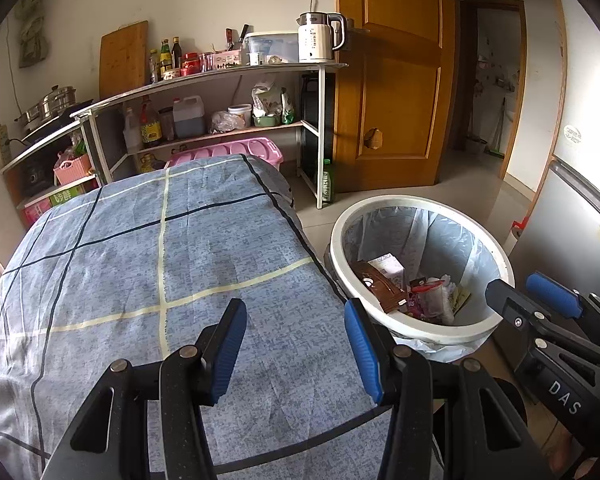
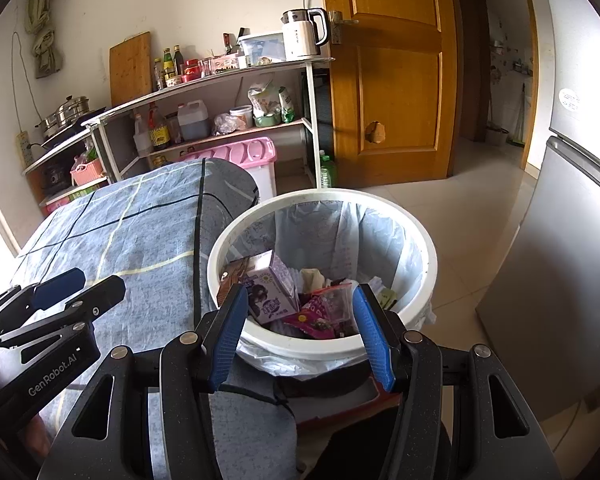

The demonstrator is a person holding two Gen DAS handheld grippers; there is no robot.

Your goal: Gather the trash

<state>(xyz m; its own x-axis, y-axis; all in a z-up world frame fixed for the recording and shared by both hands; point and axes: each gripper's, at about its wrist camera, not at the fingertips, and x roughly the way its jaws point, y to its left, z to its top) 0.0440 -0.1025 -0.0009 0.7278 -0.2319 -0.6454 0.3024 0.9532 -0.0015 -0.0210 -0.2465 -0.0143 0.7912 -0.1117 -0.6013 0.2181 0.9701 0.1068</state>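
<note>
The left gripper [image 1: 296, 344] hangs over the near end of a table covered with a blue checked cloth [image 1: 160, 248]. Its blue-padded jaws stand partly apart with nothing between them; only bare cloth shows in the gap. The white trash bin [image 1: 420, 332], lined with a clear plastic bag, stands just beside the table's right edge, to the right of this gripper and slightly farther off. The right jaw's tip lies close to the bin's near-left rim in the left wrist view, though whether it touches cannot be told.

The right gripper [image 2: 298, 332] is held over the near rim of the same bin [image 2: 324, 346], its jaws likewise partly apart and gripping nothing. The trash lies in the bin just beyond and below its fingertips: a purple-and-white carton [image 2: 266, 288] toward the left jaw, a brown packet [image 2: 232, 276] behind it at the far left, and a pink wrapper [image 2: 320, 312] toward the right jaw, with crumpled pale paper farther back. From the left wrist view this gripper [image 1: 536, 300] appears at the right, beside the bin's right rim.

Beyond the table a metal shelf [image 1: 220, 76] with bottles and a white kettle [image 1: 318, 38] stands against the far wall, with a wooden door [image 1: 396, 80] to its right.
</note>
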